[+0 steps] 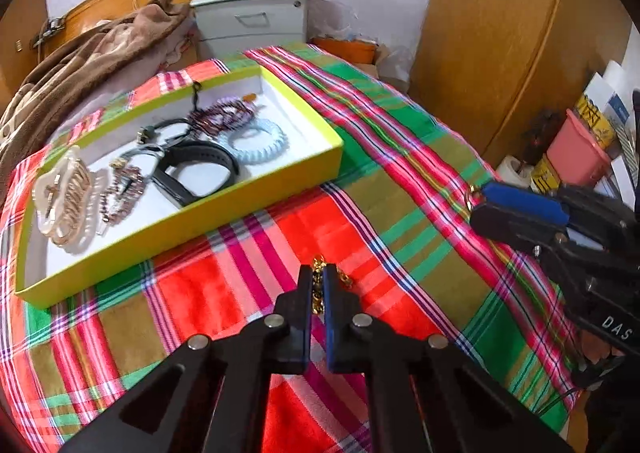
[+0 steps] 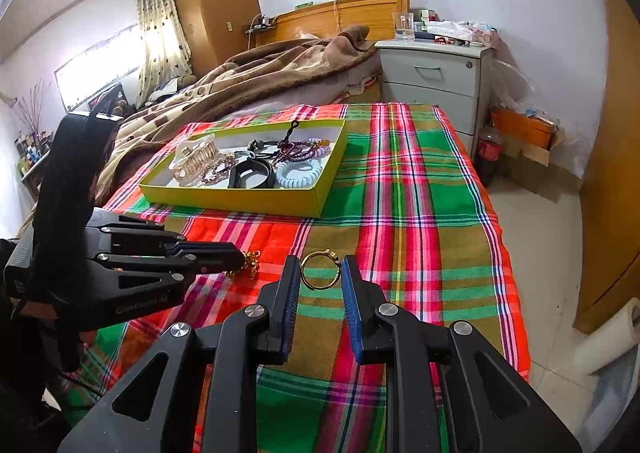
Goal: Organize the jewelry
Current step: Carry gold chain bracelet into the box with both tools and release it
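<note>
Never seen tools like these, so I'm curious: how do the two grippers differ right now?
The left gripper is shut on a gold chain; the right gripper is open, its fingers on either side of a gold ring lying on the plaid cloth. Both are black with blue pads.

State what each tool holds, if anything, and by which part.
The left tool is shut on the gold chain, pinching its bunched links. The right tool is open around the gold ring, not gripping it.
</note>
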`<state>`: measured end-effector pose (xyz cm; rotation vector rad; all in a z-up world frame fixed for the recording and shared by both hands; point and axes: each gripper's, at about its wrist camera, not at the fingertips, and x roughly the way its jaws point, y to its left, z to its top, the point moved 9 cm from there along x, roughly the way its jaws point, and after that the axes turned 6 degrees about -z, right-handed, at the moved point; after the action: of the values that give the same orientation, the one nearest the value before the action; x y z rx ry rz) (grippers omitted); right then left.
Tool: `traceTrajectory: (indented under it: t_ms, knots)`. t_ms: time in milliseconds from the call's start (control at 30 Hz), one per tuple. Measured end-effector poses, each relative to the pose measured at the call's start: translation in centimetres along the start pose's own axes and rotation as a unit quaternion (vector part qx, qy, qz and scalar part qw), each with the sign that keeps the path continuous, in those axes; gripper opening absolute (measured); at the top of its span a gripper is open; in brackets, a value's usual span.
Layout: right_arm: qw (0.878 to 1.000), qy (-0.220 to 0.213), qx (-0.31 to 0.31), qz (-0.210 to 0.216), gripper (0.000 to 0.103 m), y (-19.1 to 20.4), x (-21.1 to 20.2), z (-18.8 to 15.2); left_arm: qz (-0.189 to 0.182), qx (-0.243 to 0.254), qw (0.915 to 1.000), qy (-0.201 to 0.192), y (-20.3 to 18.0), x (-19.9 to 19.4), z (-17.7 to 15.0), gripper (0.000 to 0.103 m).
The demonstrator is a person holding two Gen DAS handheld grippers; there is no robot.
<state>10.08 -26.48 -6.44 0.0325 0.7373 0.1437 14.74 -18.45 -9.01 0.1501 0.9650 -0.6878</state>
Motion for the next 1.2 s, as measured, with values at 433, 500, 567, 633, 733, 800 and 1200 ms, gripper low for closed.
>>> traceTrajectory:
  t_ms: [433,500,567,633,733,800,1200]
  knots:
    - [1.0,-0.011,-0.003,-0.001,0.022,0.5,-0.4,0.9,-0.02,-0.023,0.9984,-0.047,1.2,-3.4,1.7,0.005]
    - [1.0,-0.014,-0.002,0.0,0.022,0.5,-0.5,1.2,-0.027,-0.028,0.9978,-0.054,1.5,-4.0,2.0,0.005]
    - [1.0,-0.018,-0.002,0.0,0.022,0.6,-0.6,1.6,-0.027,-0.028,0.9974,-0.061,1.7,-4.7,2.5,0.005]
    - [1.0,-0.024,-0.003,-0.002,0.022,0.7,-0.7,2.0,-0.025,-0.023,0.9969,-0.07,1.8,-5.5,3.0,0.005]
    - [1.0,-0.03,-0.006,0.001,0.022,1.0,-0.8,2.7,-0.029,-0.024,0.9957,-0.085,2.1,-6.5,3.7,0.005]
    - [0.999,-0.032,-0.009,0.001,0.022,1.3,-0.7,3.2,-0.026,-0.025,0.9951,-0.092,2.4,-7.1,4.1,0.005]
    - [0.998,-0.062,-0.018,0.021,0.022,3.7,-0.9,7.1,-0.02,-0.018,0.9911,-0.131,3.9,-10.5,6.3,0.005]
